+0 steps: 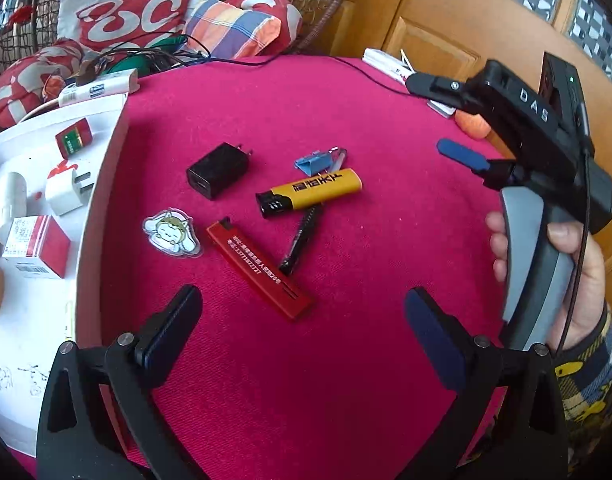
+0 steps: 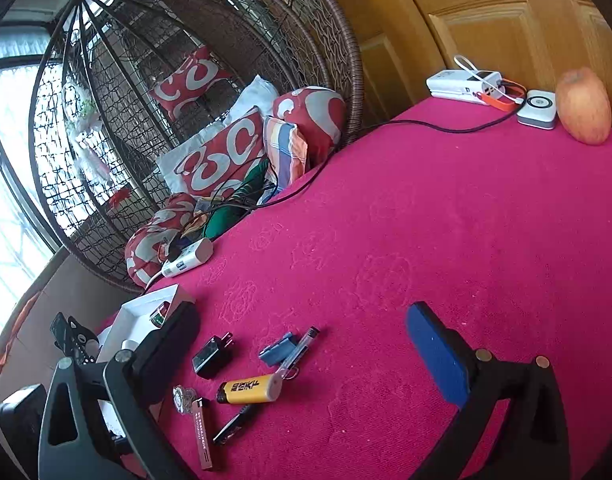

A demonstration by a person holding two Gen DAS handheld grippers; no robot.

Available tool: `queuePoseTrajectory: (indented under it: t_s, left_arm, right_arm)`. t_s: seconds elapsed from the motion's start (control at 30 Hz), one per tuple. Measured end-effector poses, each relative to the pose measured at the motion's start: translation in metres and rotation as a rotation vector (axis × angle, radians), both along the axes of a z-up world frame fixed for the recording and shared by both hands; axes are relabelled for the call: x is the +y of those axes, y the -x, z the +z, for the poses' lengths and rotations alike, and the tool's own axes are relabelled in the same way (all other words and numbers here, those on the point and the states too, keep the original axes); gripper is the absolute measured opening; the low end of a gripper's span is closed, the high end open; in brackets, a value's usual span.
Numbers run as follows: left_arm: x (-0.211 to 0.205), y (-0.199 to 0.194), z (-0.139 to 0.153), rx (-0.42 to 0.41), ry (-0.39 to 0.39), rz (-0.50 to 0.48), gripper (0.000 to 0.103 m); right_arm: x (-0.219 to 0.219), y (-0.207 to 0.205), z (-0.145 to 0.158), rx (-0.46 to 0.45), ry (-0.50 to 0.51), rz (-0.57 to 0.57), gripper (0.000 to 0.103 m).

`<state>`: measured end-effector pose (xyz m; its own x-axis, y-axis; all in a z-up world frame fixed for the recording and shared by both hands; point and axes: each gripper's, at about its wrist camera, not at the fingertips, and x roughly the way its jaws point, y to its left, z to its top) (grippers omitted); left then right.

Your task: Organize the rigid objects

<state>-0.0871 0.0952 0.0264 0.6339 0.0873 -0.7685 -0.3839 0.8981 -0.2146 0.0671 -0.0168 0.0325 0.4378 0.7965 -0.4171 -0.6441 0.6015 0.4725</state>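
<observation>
On the magenta cloth (image 1: 306,380) lie a black charger (image 1: 218,170), a yellow lighter (image 1: 309,192), a long red lighter (image 1: 260,270), a black pen-like stick (image 1: 300,240), a blue clip (image 1: 313,160) and a cartoon charm (image 1: 172,232). My left gripper (image 1: 302,320) hovers open just in front of the red lighter, holding nothing. My right gripper (image 2: 302,344) is open and empty too; it shows at the right of the left wrist view, held in a hand (image 1: 585,272). The same charger (image 2: 212,354), yellow lighter (image 2: 252,390) and red lighter (image 2: 204,436) lie low in the right wrist view.
A white tray (image 1: 102,184) at the left holds a white charger (image 1: 68,190), red boxes and other small items. A black cable (image 2: 425,126), a power bank (image 2: 461,84) and an apple (image 2: 583,106) sit at the far side. A wicker chair (image 2: 226,60) with cushions stands behind.
</observation>
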Motion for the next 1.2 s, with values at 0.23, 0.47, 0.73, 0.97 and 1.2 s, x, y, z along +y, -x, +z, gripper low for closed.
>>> queuePoseTrajectory:
  t_s: [0.23, 0.47, 0.73, 0.97, 1.2]
  left_arm:
    - [-0.003, -0.021, -0.019, 0.066, -0.035, 0.004, 0.078]
    - [0.01, -0.009, -0.022, 0.066, -0.124, 0.029, 0.073]
    - [0.031, 0.012, -0.026, 0.058, -0.158, 0.053, 0.07]
    - [0.042, 0.017, -0.025, 0.063, -0.153, 0.084, 0.067]
    - [0.022, -0.012, -0.026, 0.069, -0.192, 0.019, 0.067]
  right_arm:
    - [-0.009, -0.007, -0.007, 0.026, -0.005, -0.012, 0.103]
    - [-0.012, -0.012, -0.009, 0.048, -0.011, -0.02, 0.103]
    - [-0.008, -0.01, -0.01, 0.056, 0.0, -0.017, 0.103]
    - [-0.003, -0.004, -0.007, 0.032, 0.012, 0.0, 0.103]
    - [0.025, 0.01, -0.005, -0.101, 0.19, 0.133, 0.103]
